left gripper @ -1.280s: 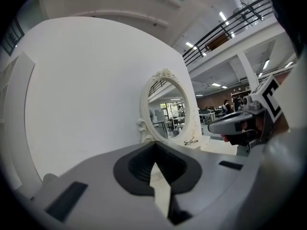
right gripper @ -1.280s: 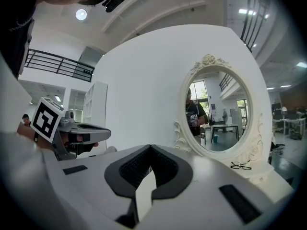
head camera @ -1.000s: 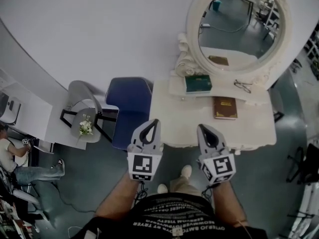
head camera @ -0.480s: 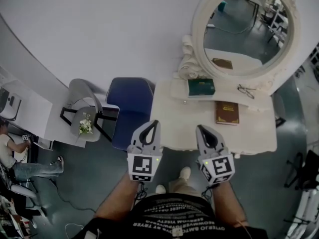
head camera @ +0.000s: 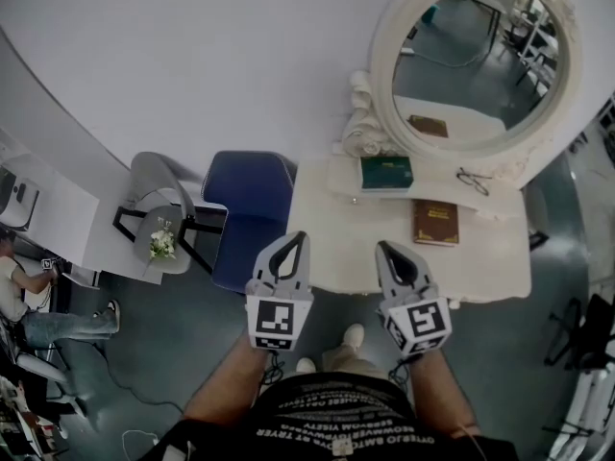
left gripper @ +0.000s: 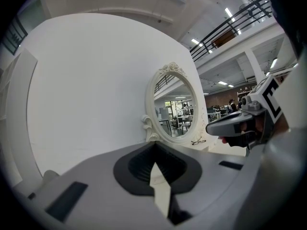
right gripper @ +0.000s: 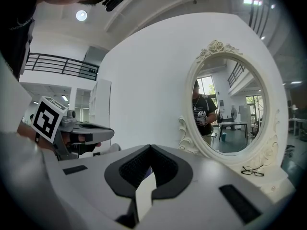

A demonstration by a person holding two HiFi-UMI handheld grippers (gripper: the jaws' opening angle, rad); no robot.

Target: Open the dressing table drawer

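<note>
The white dressing table [head camera: 365, 243] stands against the wall, straight ahead. Its drawer sits below the near edge and is not visible from above. An oval mirror [head camera: 471, 56] rises at the back, and a blue chair [head camera: 252, 200] stands just left. The left gripper [head camera: 301, 235] and right gripper [head camera: 381, 246] are level at the near edge, jaws fully together and empty. A brown book [head camera: 435, 222], a green book [head camera: 386, 172] and glasses [head camera: 473, 181] lie on top.

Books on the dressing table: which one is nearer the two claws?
The brown book, lying farther forward; the green book sits farther back on the raised ledge below the mirror.
</note>
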